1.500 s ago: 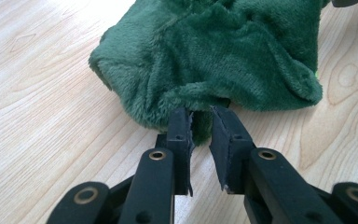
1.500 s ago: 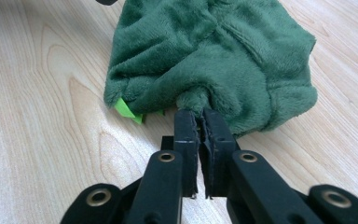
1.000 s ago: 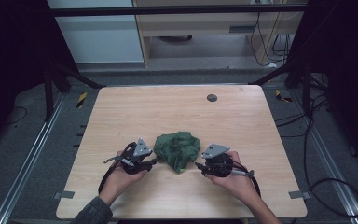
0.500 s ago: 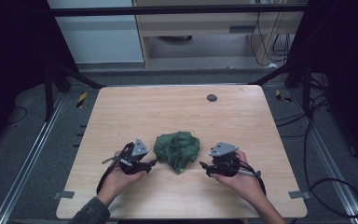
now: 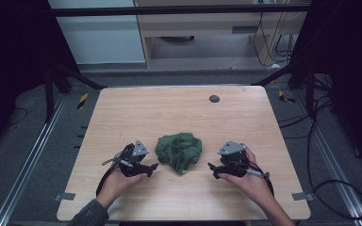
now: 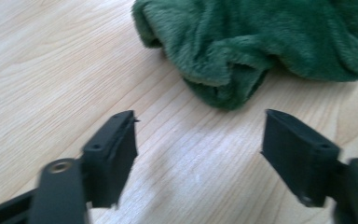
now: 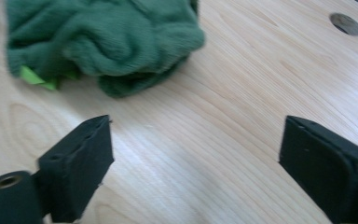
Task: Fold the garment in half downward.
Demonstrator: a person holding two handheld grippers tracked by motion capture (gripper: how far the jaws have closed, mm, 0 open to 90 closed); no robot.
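1. Green plush cloth [image 5: 179, 151] lies crumpled on the wooden table [image 5: 169, 113], near its front edge.
2. Left gripper [image 5: 152, 167] and right gripper [image 5: 213, 170] flank the cloth, apart from it; their jaws have just been opening, with nothing between them.
3. Judging by that, the cloth is let go; any smoothing or folding remains undone.

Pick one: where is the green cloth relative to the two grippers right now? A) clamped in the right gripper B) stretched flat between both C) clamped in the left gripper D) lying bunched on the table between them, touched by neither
D: the green cloth lies bunched on the table, with the left gripper and the right gripper on either side of it, jaws open on bare wood in each gripper view.
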